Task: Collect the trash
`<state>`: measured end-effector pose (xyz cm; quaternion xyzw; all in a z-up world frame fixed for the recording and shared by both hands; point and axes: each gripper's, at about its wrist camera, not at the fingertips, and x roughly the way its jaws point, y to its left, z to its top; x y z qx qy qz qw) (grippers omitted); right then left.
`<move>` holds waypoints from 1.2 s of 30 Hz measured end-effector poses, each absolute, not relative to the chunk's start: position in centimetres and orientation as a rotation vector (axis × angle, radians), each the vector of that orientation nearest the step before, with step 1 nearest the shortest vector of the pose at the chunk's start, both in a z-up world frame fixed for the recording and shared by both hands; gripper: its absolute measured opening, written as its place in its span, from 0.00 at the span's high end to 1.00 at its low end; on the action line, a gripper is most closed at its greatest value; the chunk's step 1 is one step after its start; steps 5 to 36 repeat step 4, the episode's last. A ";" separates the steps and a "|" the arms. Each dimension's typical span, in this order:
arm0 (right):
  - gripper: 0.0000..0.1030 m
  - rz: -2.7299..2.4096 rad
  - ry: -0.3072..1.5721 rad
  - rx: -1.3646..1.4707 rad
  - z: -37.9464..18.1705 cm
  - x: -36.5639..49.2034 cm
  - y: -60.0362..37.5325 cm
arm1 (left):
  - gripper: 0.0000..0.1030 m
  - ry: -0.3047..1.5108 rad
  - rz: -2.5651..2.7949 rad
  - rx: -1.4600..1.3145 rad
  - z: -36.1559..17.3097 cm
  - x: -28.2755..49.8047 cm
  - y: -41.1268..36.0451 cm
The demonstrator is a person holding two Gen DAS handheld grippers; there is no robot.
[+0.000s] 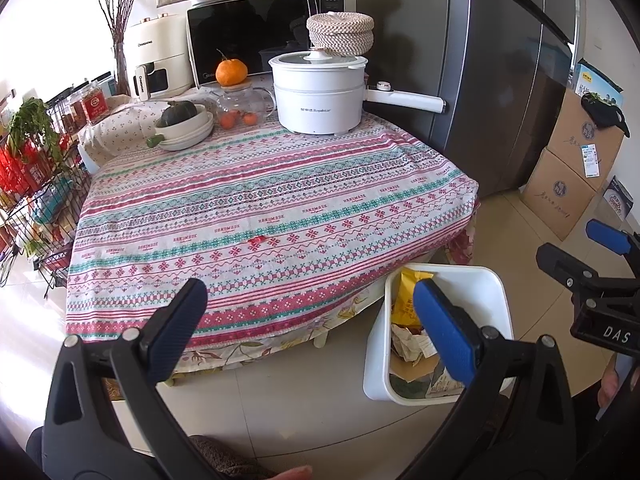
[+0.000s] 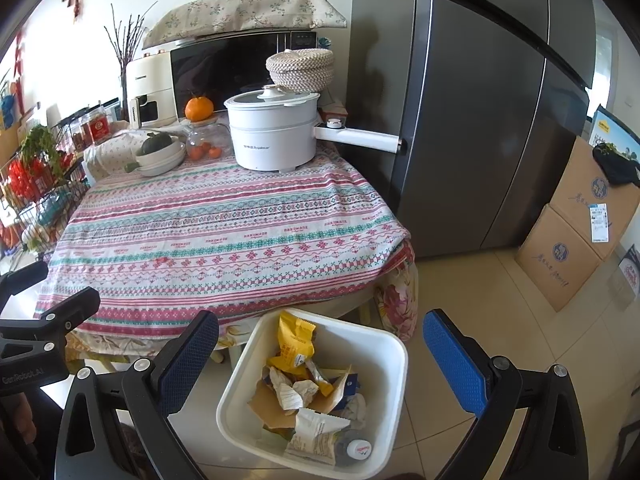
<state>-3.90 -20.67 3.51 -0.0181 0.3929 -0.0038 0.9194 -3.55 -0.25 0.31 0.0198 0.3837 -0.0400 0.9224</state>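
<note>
both tongs wide open, empty: left tongs [image 1: 308, 312], right tongs [image 2: 320, 344] over full trash bin [image 2: 248, 364], lower centre; red scrap [image 1: 256, 241] on counter [image 1: 360, 168].

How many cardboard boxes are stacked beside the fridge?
2. One box sits on the floor right of the fridge; the second box is stacked on it. Others may be hidden behind.

White bin [image 2: 394, 364], pink-teal striped tablecloth [image 2: 224, 232]
</note>
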 end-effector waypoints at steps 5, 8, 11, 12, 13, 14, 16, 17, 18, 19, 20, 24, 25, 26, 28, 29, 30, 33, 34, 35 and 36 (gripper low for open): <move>0.00 -0.009 0.808 -0.035 3.5 -3.9 -20.7 | 0.01 0.794 -0.087 0.033 0.3 -3.5 0.0; 0.00 -0.009 0.808 -0.035 3.5 -3.9 -20.7 | 0.01 0.794 -0.087 0.033 0.3 -3.5 0.0; 0.00 -0.009 0.808 -0.035 3.5 -3.9 -20.7 | 0.01 0.794 -0.087 0.033 0.3 -3.5 0.0; 0.00 -0.009 0.808 -0.035 3.5 -3.9 -20.7 | 0.01 0.794 -0.087 0.033 0.3 -3.5 0.0; 0.00 -0.009 0.808 -0.035 3.5 -3.9 -20.7 | 0.01 0.794 -0.087 0.033 0.3 -3.5 0.0; 0.00 -0.009 0.808 -0.035 3.5 -3.9 -20.7 | 0.01 0.794 -0.087 0.033 0.3 -3.5 0.0; 0.00 -0.009 0.808 -0.035 3.5 -3.9 -20.7 | 0.01 0.794 -0.087 0.033 0.3 -3.5 0.0; 0.00 -0.009 0.808 -0.035 3.5 -3.9 -20.7 | 0.01 0.794 -0.087 0.033 0.3 -3.5 0.0; 0.00 -0.009 0.808 -0.035 3.5 -3.9 -20.7 | 0.01 0.794 -0.087 0.033 0.3 -3.5 0.0; 0.00 -0.009 0.808 -0.035 3.5 -3.9 -20.7 | 0.01 0.794 -0.087 0.033 0.3 -3.5 0.0; 0.00 -0.009 0.808 -0.035 3.5 -3.9 -20.7 | 0.01 0.794 -0.087 0.033 0.3 -3.5 0.0; 0.00 -0.009 0.808 -0.035 3.5 -3.9 -20.7 | 0.01 0.794 -0.087 0.033 0.3 -3.5 0.0; 0.00 -0.009 0.808 -0.035 3.5 -3.9 -20.7 | 0.01 0.794 -0.087 0.033 0.3 -3.5 0.0; 0.00 -0.009 0.808 -0.035 3.5 -3.9 -20.7 | 0.01 0.794 -0.087 0.033 0.3 -3.5 0.0; 0.00 -0.009 0.808 -0.035 3.5 -3.9 -20.7 | 0.01 0.794 -0.087 0.033 0.3 -3.5 0.0; 0.00 -0.009 0.808 -0.035 3.5 -3.9 -20.7 | 0.01 0.794 -0.087 0.033 0.3 -3.5 0.0; 0.00 -0.009 0.808 -0.035 3.5 -3.9 -20.7 | 0.01 0.794 -0.087 0.033 0.3 -3.5 0.0; 0.00 -0.009 0.808 -0.035 3.5 -3.9 -20.7 | 0.01 0.794 -0.087 0.033 0.3 -3.5 0.0; 0.00 -0.009 0.808 -0.035 3.5 -3.9 -20.7 | 0.01 0.794 -0.087 0.033 0.3 -3.5 0.0; 0.00 -0.009 0.808 -0.035 3.5 -3.9 -20.7 | 0.01 0.794 -0.087 0.033 0.3 -3.5 0.0; 0.00 -0.009 0.808 -0.035 3.5 -3.9 -20.7 | 0.01 0.794 -0.087 0.033 0.3 -3.5 0.0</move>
